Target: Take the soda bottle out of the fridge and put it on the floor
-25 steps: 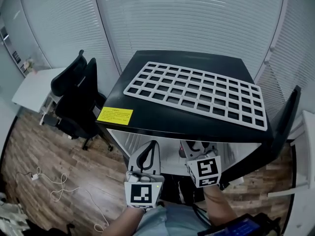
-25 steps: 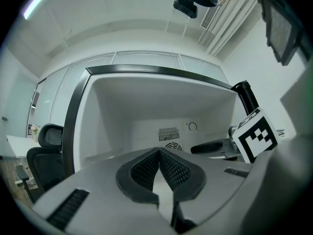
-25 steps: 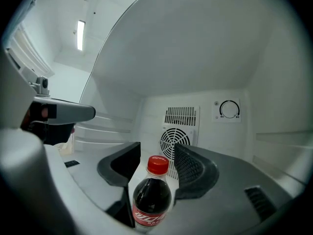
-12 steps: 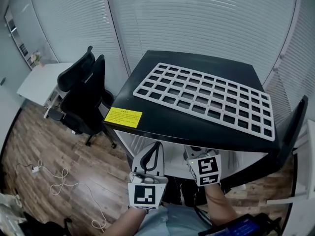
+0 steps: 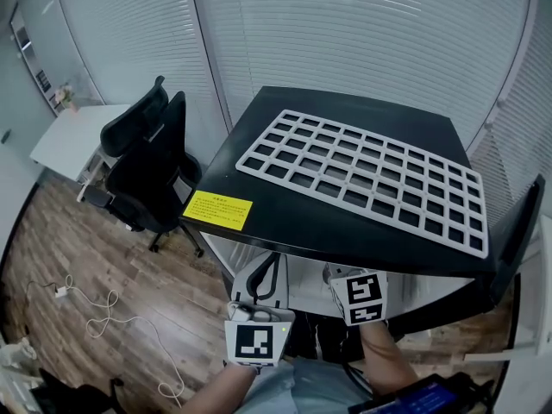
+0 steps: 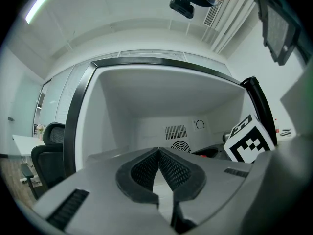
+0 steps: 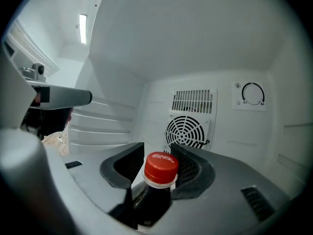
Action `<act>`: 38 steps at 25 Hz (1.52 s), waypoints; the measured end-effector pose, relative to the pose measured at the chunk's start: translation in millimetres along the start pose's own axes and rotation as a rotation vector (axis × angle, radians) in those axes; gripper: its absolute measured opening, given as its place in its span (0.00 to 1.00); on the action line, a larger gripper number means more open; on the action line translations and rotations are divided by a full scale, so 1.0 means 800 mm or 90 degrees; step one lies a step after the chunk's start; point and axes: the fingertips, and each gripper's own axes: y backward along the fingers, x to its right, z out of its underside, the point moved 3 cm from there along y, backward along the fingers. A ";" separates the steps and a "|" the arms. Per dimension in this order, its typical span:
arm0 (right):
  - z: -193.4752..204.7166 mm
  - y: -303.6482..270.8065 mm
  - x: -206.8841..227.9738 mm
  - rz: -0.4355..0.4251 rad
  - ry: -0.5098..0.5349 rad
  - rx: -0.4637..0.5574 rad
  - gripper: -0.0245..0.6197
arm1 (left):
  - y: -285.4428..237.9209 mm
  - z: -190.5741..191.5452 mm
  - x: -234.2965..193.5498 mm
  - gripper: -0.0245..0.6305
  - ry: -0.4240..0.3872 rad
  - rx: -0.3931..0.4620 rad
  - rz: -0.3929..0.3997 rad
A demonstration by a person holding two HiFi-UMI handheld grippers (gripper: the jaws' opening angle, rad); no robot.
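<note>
In the head view, your left gripper (image 5: 268, 260) and right gripper (image 5: 344, 276) sit at the mouth of the fridge (image 5: 285, 224), much where they were a second ago; only your head has shifted a little. A white grid rack (image 5: 362, 175) lies on the black fridge top, and the print on the yellow label (image 5: 216, 208) at its near left corner is too small to read. In the left gripper view, your left jaws are pressed together on nothing, pointing into the white compartment. In the right gripper view comes the real change: your right jaws, spread widest a moment ago, are now closing around the soda bottle (image 7: 157, 180). It stands upright inside the fridge, its red cap (image 7: 160, 167) between the pads, with the fan grille (image 7: 187, 131) on the far wall behind it. I judge the pads are not yet pressing, so the grasp is only starting and the bottle is not out. The cap's white lettering is too blurred to read, as are the marks by the dial (image 7: 250, 95).
</note>
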 end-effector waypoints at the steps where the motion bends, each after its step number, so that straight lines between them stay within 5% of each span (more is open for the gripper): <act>1: 0.000 -0.001 0.000 0.001 0.002 0.000 0.32 | -0.001 0.001 0.000 0.06 0.000 -0.003 0.001; 38: -0.013 0.020 -0.013 0.002 0.006 -0.003 0.19 | 0.007 -0.003 0.006 0.06 0.001 0.011 0.024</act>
